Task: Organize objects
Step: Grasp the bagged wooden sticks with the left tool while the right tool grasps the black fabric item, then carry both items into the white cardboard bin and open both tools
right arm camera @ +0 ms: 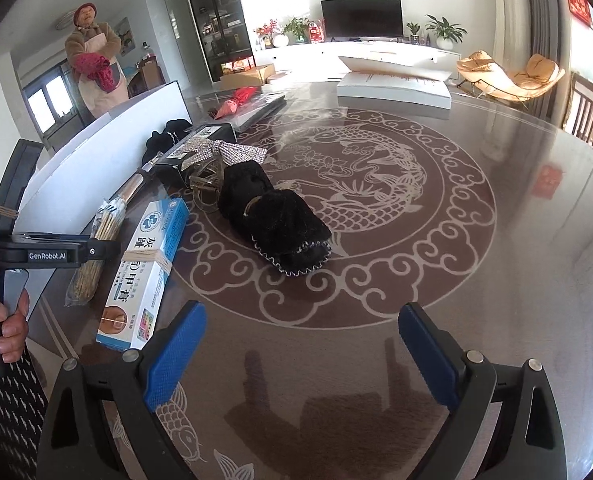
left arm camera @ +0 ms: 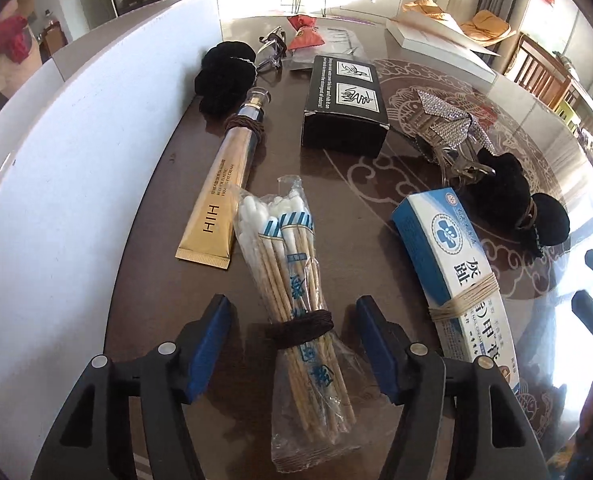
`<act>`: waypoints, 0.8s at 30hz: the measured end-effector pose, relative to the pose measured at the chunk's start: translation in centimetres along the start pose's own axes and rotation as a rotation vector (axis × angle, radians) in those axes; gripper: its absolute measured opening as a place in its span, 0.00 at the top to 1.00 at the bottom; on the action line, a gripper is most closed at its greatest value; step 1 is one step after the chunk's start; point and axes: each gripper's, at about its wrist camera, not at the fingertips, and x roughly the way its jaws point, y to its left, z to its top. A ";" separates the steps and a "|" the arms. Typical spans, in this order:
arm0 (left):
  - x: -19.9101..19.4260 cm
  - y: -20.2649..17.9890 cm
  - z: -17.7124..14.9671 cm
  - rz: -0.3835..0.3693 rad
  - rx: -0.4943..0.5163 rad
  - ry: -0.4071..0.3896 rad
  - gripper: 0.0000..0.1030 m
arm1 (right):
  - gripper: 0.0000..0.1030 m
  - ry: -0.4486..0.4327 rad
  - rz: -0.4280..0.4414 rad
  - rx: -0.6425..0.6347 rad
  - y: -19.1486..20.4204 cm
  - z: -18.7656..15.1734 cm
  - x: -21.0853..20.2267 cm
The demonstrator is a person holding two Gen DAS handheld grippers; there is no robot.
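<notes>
Left tongs (left arm camera: 292, 344) spread around the cotton swab bundle (left arm camera: 292, 280) lying on the surface (left arm camera: 336, 184), pads not touching it. Right tongs (right arm camera: 302, 344) spread too, nothing between them.

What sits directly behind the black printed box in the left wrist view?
Behind the black box lie a clear plastic packet and a red pouch, with a metal clip to their left. The box hides the packet's near edge.

A: What lies on the table (left arm camera: 336, 184)?
B: A swab bundle (left arm camera: 292, 276) at centre, a tube (left arm camera: 224, 184) to its left, a carton (left arm camera: 452, 280) right, a box (left arm camera: 344, 108) behind.
</notes>
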 end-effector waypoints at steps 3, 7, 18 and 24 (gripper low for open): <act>-0.3 0.4 -0.5 0.000 -0.007 -0.038 0.49 | 0.06 0.030 0.003 -0.151 1.9 3.8 1.4; -1.1 1.5 -1.3 -0.070 -0.004 -0.035 0.71 | 0.07 0.216 0.066 -0.266 3.7 6.7 6.5; -3.3 3.5 -3.7 -0.188 -0.070 -0.095 0.71 | 0.72 0.235 0.100 -0.122 1.3 4.6 3.5; -8.6 5.2 -3.5 -0.299 -0.178 -0.185 0.71 | 0.71 0.192 0.147 -0.025 0.5 6.0 -0.8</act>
